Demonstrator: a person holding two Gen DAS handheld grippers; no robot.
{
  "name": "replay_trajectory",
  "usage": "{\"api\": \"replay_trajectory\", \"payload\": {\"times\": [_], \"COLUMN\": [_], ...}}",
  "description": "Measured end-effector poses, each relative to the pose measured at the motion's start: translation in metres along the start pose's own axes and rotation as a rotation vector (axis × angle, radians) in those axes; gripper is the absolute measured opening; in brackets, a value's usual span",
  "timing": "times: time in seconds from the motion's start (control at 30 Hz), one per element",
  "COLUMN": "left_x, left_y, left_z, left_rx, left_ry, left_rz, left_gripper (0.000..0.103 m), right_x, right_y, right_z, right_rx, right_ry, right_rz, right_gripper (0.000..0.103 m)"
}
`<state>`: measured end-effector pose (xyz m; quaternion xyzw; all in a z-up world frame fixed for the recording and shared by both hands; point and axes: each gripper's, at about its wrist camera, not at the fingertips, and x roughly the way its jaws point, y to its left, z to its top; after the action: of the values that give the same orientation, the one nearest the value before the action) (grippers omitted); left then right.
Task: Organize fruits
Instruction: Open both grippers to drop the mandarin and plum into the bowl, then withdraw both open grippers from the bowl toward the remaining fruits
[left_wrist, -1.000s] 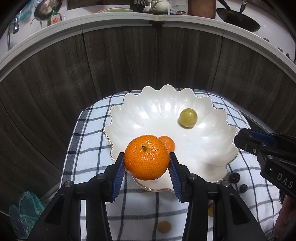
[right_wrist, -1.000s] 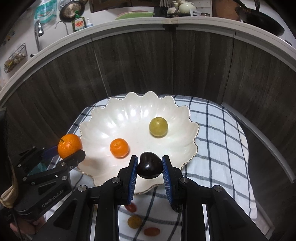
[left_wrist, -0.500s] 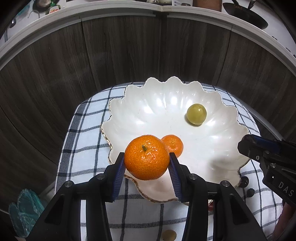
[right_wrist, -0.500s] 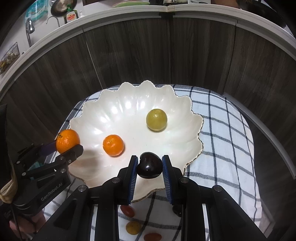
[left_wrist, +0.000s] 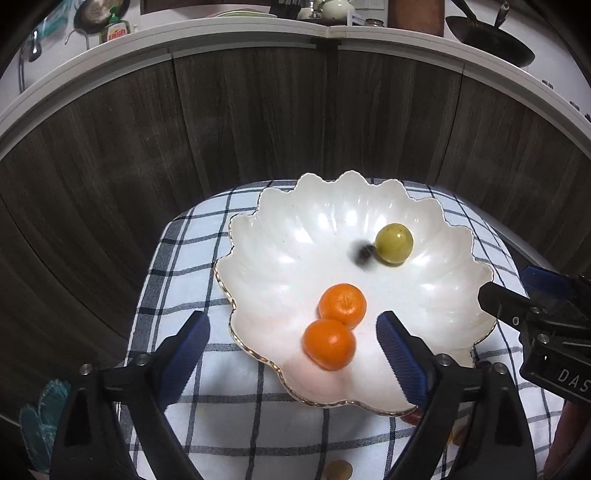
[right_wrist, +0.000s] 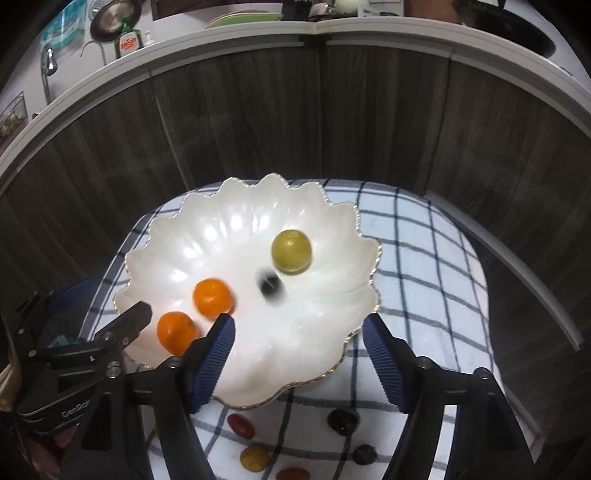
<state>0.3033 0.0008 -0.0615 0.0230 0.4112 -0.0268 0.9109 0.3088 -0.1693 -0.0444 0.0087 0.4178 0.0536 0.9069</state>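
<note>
Left tongs (left_wrist: 291, 343) spread, empty, over near rim of bowl (left_wrist: 280, 236). Right tongs (right_wrist: 297, 345) spread, empty, likewise. In bowl: two oranges (left_wrist: 328, 344) touching, green fruit (left_wrist: 393, 243), dark fruit (right_wrist: 270, 286) blurred, probably rolling. Step, judged: drop-off done. Small fruits (right_wrist: 241, 424) lie on cloth (right_wrist: 424, 266) beside bowl; next move calls for lowering to pinch one.

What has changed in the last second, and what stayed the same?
Both grippers opened. The left gripper let go of the big orange, which now lies in the bowl against the small orange. The right gripper released the dark fruit, which is blurred beside the green fruit. Bowl and green fruit stayed.
</note>
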Motion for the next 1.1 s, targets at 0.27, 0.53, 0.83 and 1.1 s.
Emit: {"api": "replay_trajectory", "payload": {"times": [0.27, 0.53, 0.83, 1.1], "left_x": [-0.004, -0.015, -0.030, -0.039], "left_y": [0.002, 0.003, 0.002, 0.000], "left_z": [-0.002, -0.002, -0.008, -0.015], "left_rx": [-0.004, -0.008, -0.003, 0.003], "left_ry": [0.008, -0.002, -0.016, -0.022], "left_rz": [0.005, 0.009, 0.008, 0.004], "left_gripper": [0.098, 0.098, 0.098, 0.098], "right_x": [-0.006, -0.014, -0.027, -0.036], "right_y": [0.000, 0.000, -0.002, -0.005], "right_z": [0.000, -0.001, -0.007, -0.016], "right_rx": [-0.002, -0.002, 0.000, 0.007], "right_ry": [-0.010, -0.022, -0.036, -0.042], "right_rz": [-0.011, -0.002, -0.003, -0.011], "right_gripper": [0.074, 0.074, 0.074, 0.074]}}
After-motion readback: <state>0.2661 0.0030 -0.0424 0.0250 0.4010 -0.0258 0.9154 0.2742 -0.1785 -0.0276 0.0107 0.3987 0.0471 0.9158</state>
